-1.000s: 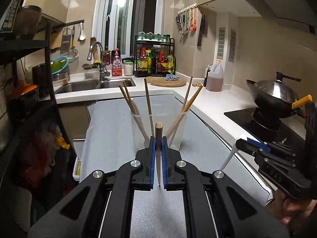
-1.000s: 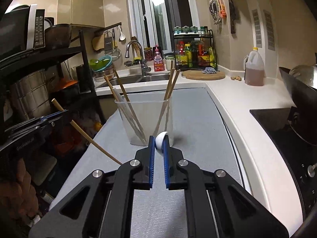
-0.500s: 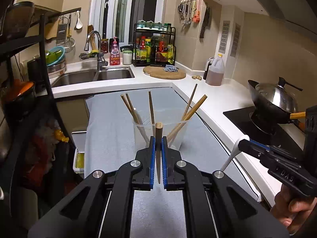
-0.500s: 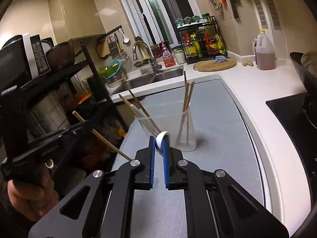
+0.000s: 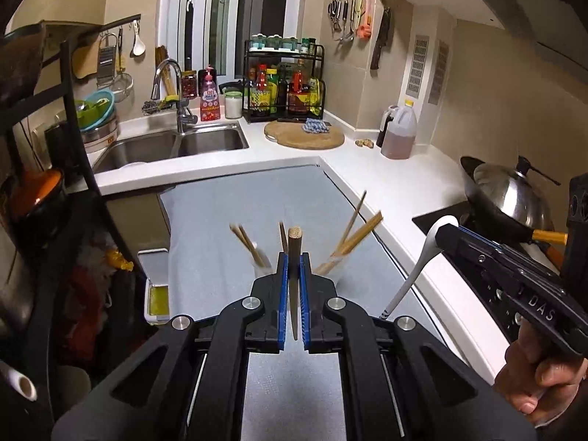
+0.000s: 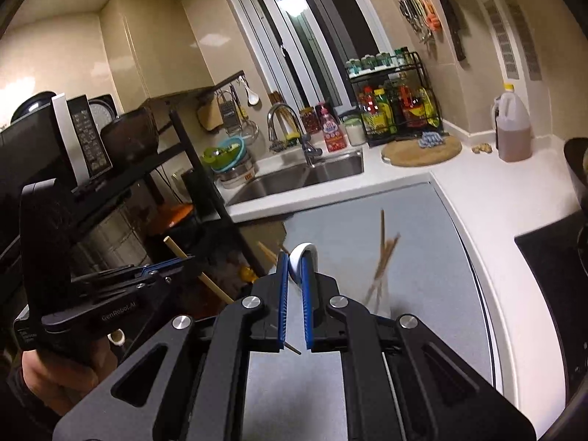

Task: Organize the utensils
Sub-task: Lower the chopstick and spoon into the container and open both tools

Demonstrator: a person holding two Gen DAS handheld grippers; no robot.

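My left gripper [image 5: 293,257] is shut on a wooden chopstick [image 5: 294,239] that stands up between its blue pads. It hangs above and in front of a clear cup [image 5: 332,262] holding several chopsticks [image 5: 354,233] on the grey mat [image 5: 250,198]. My right gripper [image 6: 294,261] is shut on a white spoon [image 6: 304,251], whose handle [image 5: 417,273] slants down in the left wrist view. The cup [image 6: 378,294] lies lower right of it, blurred. The left gripper [image 6: 180,262] with its chopstick [image 6: 215,288] shows at the left.
A double sink [image 5: 169,147] and tap stand at the back. A cutting board [image 5: 304,136], an oil jug [image 5: 398,132] and a bottle rack [image 5: 284,84] fill the far corner. A wok [image 5: 503,198] sits on the hob at right. A black shelf rack [image 6: 110,169] stands at left.
Both grippers have risen with the chopstick and the spoon still in them. The cup now sits lower and farther in both views, and the right view has tilted.
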